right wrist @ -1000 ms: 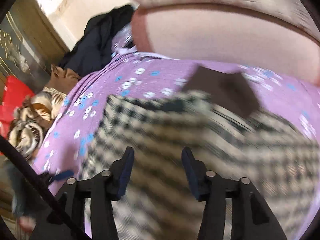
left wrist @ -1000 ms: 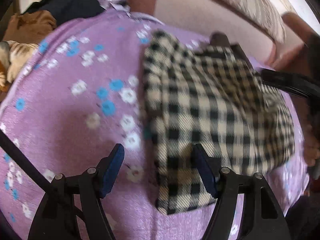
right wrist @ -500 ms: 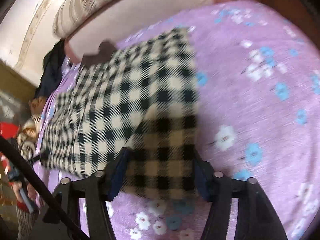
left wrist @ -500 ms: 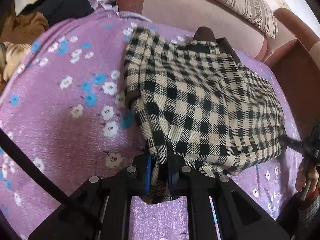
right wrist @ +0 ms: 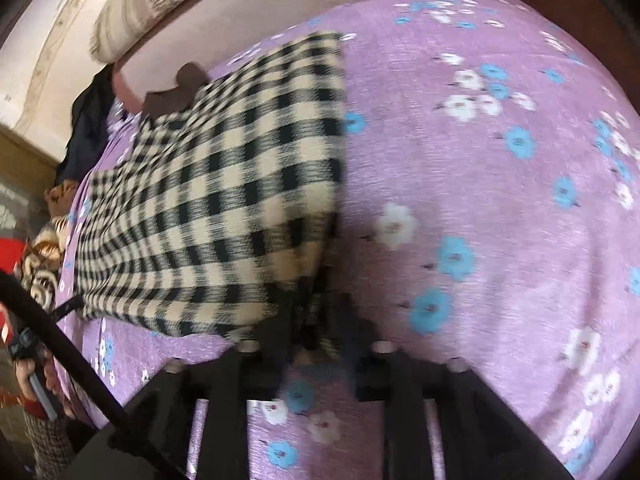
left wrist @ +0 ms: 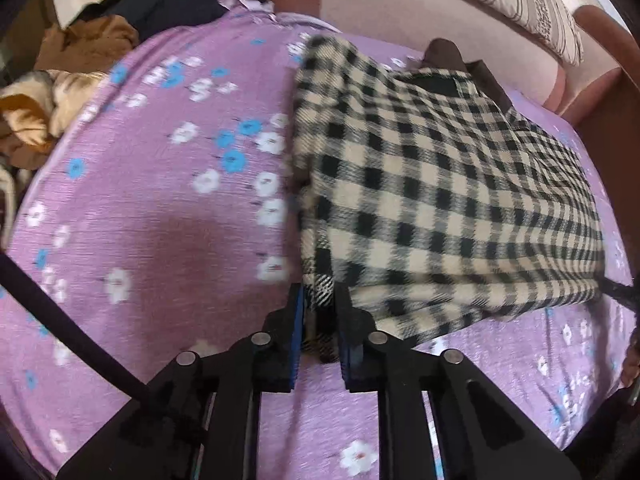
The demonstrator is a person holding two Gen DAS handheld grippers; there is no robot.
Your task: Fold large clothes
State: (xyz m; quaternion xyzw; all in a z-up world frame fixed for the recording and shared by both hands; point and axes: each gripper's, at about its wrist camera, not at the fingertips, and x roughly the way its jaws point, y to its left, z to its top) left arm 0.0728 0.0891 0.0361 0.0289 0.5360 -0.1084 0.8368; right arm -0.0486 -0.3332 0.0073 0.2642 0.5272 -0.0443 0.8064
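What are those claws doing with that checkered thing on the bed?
A person is folding a checkered garment on a purple flowered bedsheet, holding a claw in each hand. The left claw is pinched on one near corner of it. The right claw has just been closing on the other near corner, with cloth between its fingers. The garment lies partly folded, not yet lifted.

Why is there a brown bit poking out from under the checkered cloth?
A dark brown piece sticks out past the far edge of the checkered garment near the headboard. It may be a collar or lining, but that cannot be told. Nothing looks torn or spilled.
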